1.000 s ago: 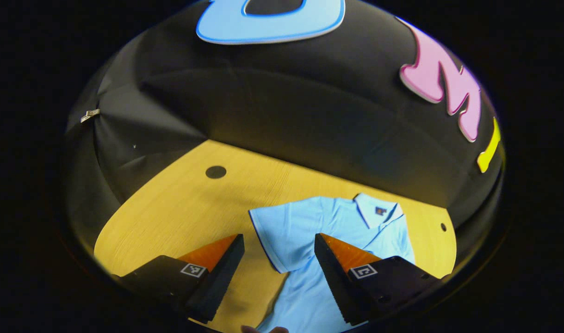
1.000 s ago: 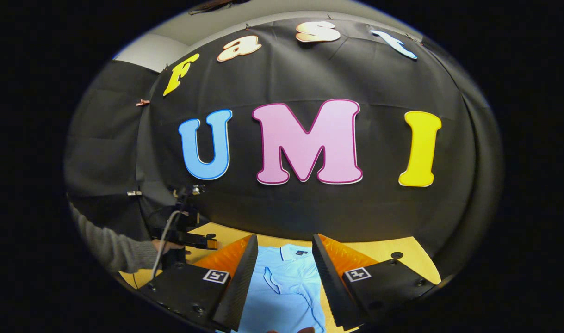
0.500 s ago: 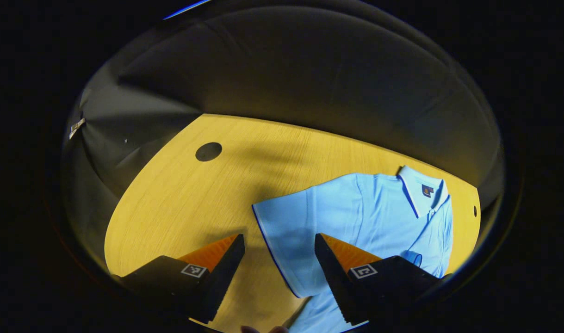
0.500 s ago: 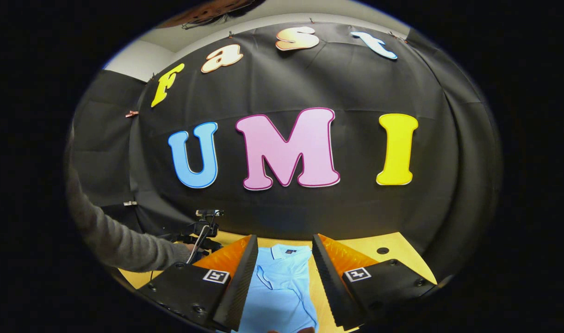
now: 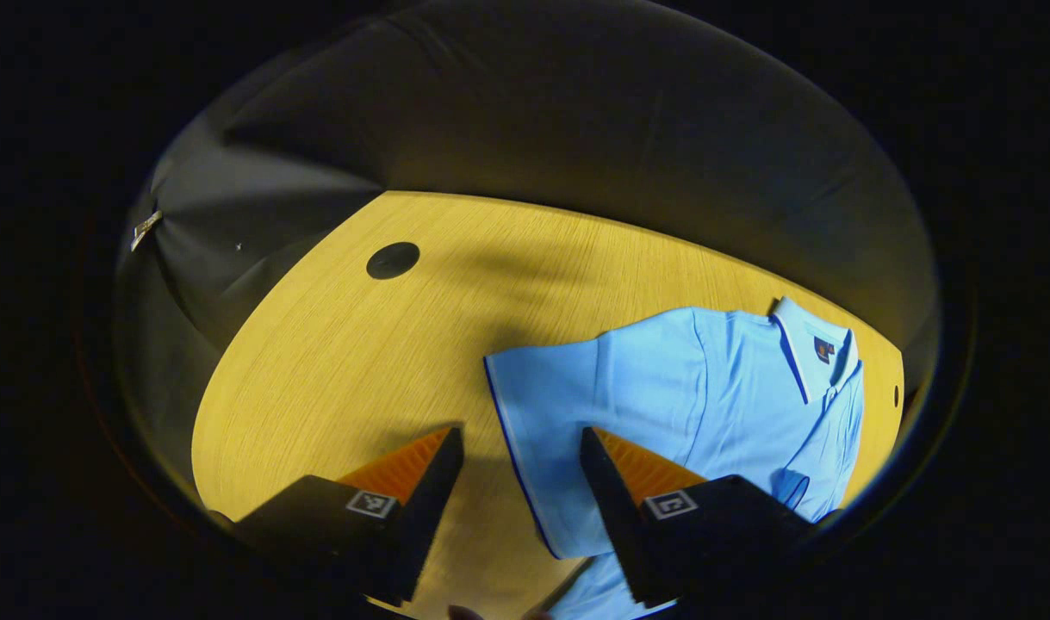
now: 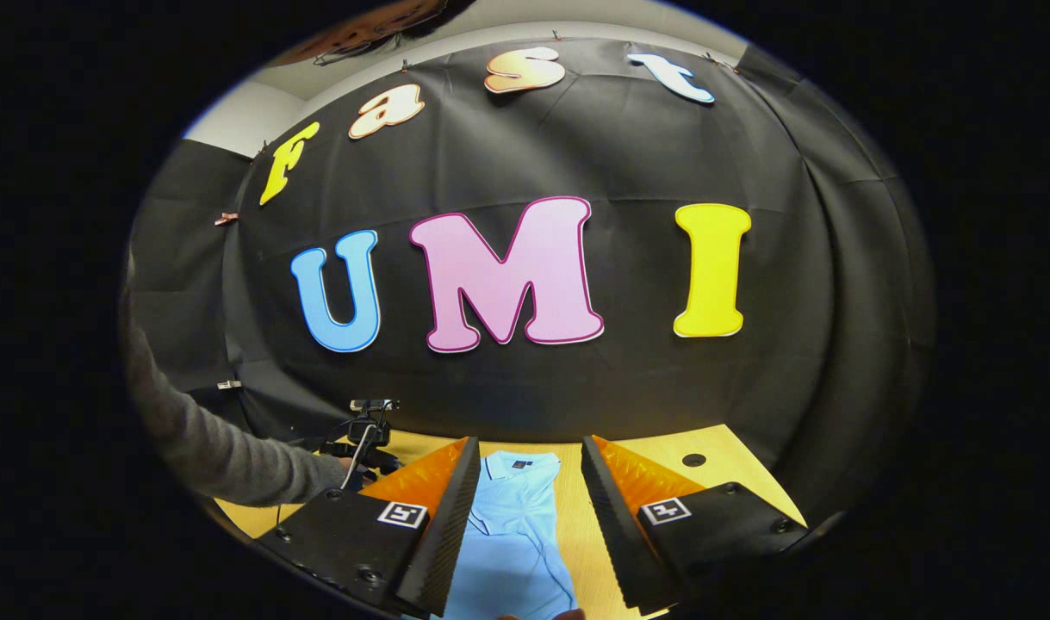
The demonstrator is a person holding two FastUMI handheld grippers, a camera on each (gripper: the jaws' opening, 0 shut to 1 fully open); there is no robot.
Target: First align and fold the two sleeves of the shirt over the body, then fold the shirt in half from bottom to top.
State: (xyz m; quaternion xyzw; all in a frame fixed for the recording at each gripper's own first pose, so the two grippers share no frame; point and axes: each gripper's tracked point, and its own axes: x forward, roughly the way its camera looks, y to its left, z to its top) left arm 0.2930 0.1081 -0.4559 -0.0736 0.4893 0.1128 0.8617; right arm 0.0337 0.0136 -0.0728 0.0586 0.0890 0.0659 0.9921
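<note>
The shirt lies flat on the tabletop, collar toward the booth wall. The left gripper hangs spread wide and empty above the sleeve, whose trimmed hem runs between its fingers. The right gripper is likewise agape and empty over the shirt's body. To fold well, the left should pinch the hem near its outer corner, lift only slightly, and carry it straight across the chest.
</note>
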